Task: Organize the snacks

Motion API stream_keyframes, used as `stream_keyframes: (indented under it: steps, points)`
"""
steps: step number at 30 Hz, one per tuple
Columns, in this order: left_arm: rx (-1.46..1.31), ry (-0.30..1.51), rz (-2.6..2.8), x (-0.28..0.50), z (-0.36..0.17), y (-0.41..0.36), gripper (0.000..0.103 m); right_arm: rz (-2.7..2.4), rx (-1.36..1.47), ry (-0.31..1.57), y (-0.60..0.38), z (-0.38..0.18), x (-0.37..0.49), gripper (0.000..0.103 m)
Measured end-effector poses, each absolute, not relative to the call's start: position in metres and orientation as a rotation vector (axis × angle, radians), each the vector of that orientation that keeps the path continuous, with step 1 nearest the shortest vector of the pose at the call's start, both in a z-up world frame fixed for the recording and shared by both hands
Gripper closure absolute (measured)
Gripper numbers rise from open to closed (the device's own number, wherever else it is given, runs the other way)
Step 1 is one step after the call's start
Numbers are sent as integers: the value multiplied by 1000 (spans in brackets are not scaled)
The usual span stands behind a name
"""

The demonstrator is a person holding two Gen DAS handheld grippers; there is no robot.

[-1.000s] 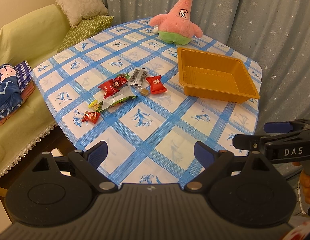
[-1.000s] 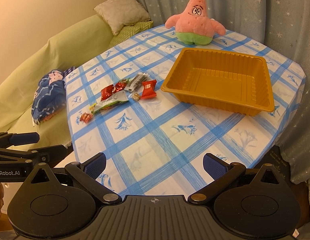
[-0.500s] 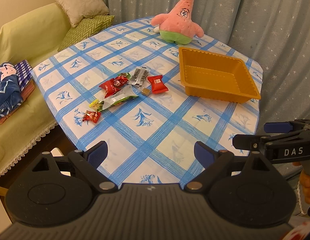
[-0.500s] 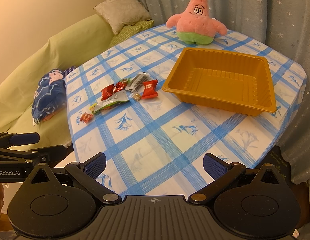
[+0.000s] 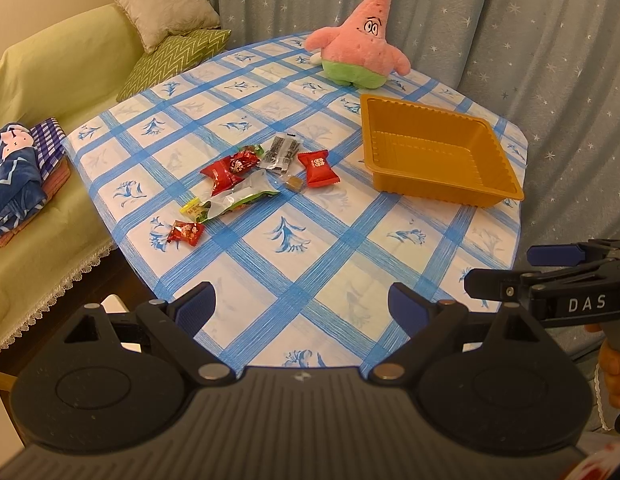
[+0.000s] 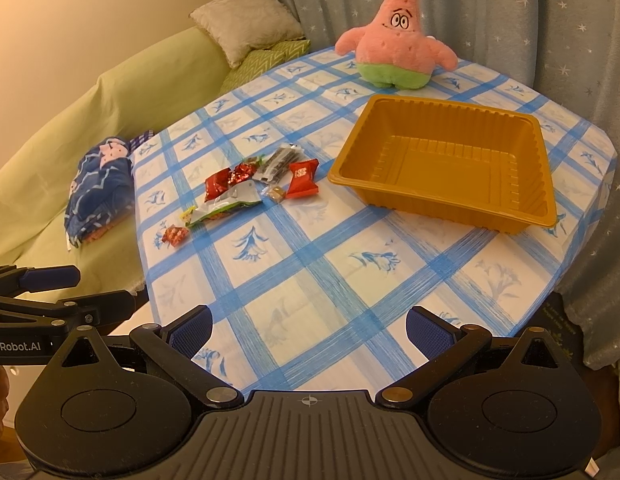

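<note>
- Left gripper [image 5: 301,304]: held at near table edge, jaws wide apart, gripping nothing.
- Right gripper [image 6: 307,326]: likewise spread, nothing between blue pads [image 6: 424,330]; hovering over near edge of checked tablecloth [image 6: 310,264].
- Snacks [image 5: 245,184]: found loosely clustered mid-table, left of orange tray [image 6: 442,164], apart from it.
- Silver-green pouch [image 5: 239,200]: lying flat, long axis running diagonally, upper end pointing towards tray.
- Dark strip packet [image 5: 281,152]: long axis directed away towards plush star [image 5: 360,46].
- Red square packet [image 5: 318,168]: nearest to tray.
- Small red candy [image 5: 185,233]: set apart, nearest to table edge.
</note>
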State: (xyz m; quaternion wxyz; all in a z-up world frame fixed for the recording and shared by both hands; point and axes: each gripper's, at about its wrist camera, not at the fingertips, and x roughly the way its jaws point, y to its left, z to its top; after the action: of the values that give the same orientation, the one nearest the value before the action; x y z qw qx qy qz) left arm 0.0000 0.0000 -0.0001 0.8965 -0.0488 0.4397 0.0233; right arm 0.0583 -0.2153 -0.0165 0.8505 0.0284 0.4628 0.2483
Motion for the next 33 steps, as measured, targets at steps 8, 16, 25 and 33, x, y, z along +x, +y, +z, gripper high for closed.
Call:
stream_keyframes:
  steps: [8,16,25,33]
  points:
    - [-102,912,49,0,0,0,11,524,62,977,-215,-22,49,0]
    - [-105,915,54,-4,0,9,11,527,62,979,-219,-16,65,0]
    - [-118,926,77,6,-7,25,11,539,68,989,-201,-25,69,0]
    - [-146,926,104,15,-17,51,11,541,79,973,-191,-34,83,0]
